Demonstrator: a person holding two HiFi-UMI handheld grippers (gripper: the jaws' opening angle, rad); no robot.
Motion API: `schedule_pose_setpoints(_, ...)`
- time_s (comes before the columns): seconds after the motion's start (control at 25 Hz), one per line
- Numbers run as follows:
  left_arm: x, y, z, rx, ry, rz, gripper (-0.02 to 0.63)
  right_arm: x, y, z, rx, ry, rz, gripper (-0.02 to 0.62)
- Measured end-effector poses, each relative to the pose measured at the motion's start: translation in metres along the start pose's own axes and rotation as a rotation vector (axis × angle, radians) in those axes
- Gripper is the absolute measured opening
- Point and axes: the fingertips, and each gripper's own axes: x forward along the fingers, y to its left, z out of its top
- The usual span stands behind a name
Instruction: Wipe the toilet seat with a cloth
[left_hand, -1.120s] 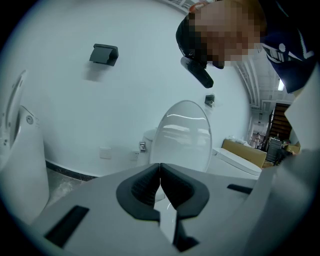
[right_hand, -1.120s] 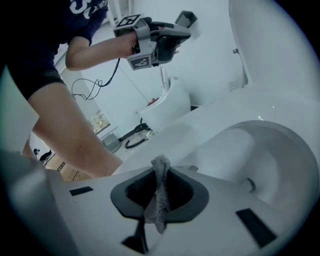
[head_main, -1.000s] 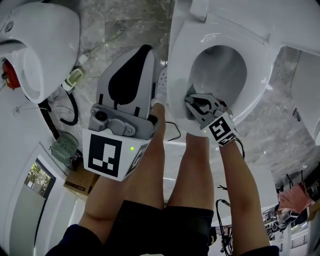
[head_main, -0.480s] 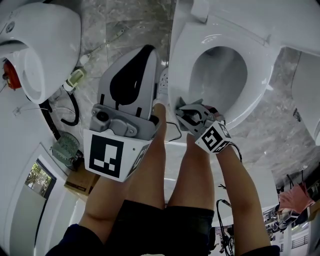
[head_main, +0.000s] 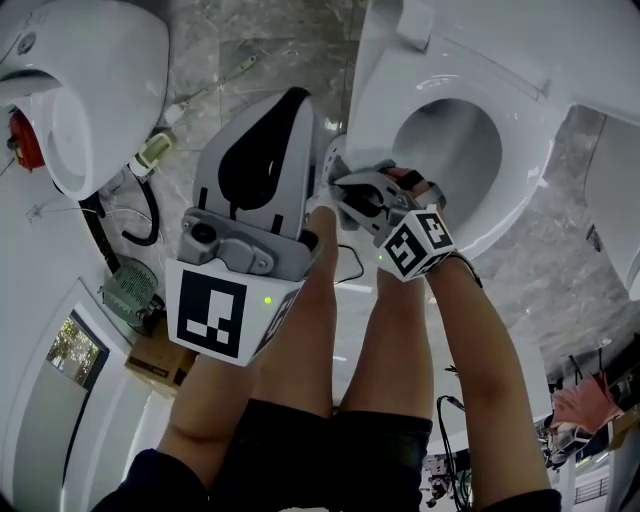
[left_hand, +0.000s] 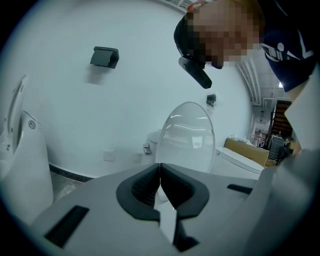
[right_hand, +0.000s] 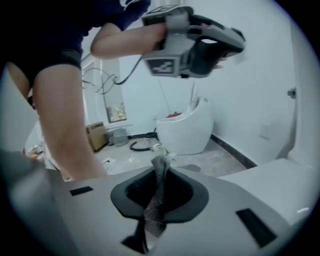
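The white toilet seat (head_main: 520, 140) rings the open bowl at the upper right of the head view. My right gripper (head_main: 345, 188) lies on the seat's near left rim, its marker cube toward me. In the right gripper view its jaws are shut on a grey mesh cloth (right_hand: 159, 197), which sticks up between the fingertips (right_hand: 160, 167). The head view hides the cloth under the gripper. My left gripper (head_main: 288, 105) hovers left of the toilet above the floor, jaws shut with nothing between them (left_hand: 160, 169). It also shows high in the right gripper view (right_hand: 197, 42).
A second white toilet (head_main: 85, 95) stands at the far left, with a black hose (head_main: 142, 218) and a cardboard box (head_main: 158, 362) on the floor by it. The person's bare legs (head_main: 315, 330) stand just before the bowl. Another toilet with raised lid (left_hand: 189, 137) faces the left gripper.
My right gripper has slid left and farther along the seat's near rim, from the front edge to the left side, with the cloth in it. The left gripper has stayed put.
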Motion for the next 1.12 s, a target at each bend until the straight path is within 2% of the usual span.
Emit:
schedule_pose_setpoints(0.16,-0.005,0.009,-0.001,-0.001,0.005,0.019,0.02,-0.012,-0.097,0.012,0.089,-0.06,-0.285,0.063)
schedule_pose_setpoints(0.24,-0.007,0.012,-0.001,-0.005,0.006,0.027,0.02,-0.018,-0.12,0.017,0.121,-0.079,-0.354,0.063)
schedule_pose_setpoints(0.28,-0.007,0.014,-0.001,-0.008,0.006,0.03,0.02,-0.018,-0.12,0.018,0.125,-0.08,-0.35,0.063)
schedule_pose_setpoints(0.36,-0.007,0.017,0.0,-0.011,0.004,0.032,0.02,-0.012,-0.1,0.017,0.102,-0.062,-0.275,0.063)
schedule_pose_setpoints(0.68,-0.006,0.03,0.005,-0.017,-0.009,0.043,0.02,-0.008,0.068,-0.012,-0.098,0.058,0.241,0.063)
schedule_pose_setpoints(0.76,-0.006,0.033,0.004,-0.017,-0.007,0.048,0.02,-0.014,0.09,-0.021,-0.143,0.077,0.321,0.063)
schedule_pose_setpoints(0.84,-0.006,0.034,0.002,-0.017,0.0,0.048,0.02,-0.018,0.091,-0.025,-0.201,0.087,0.365,0.063)
schedule_pose_setpoints(0.92,-0.007,0.033,0.001,-0.018,0.004,0.046,0.02,-0.018,0.072,-0.022,-0.239,0.08,0.351,0.063)
schedule_pose_setpoints(0.96,-0.007,0.033,0.001,-0.02,0.003,0.047,0.02,-0.018,0.053,-0.018,-0.229,0.068,0.308,0.063)
schedule_pose_setpoints(1.12,-0.006,0.033,-0.002,-0.031,0.001,0.061,0.02,-0.027,-0.05,-0.008,-0.119,0.03,0.027,0.063)
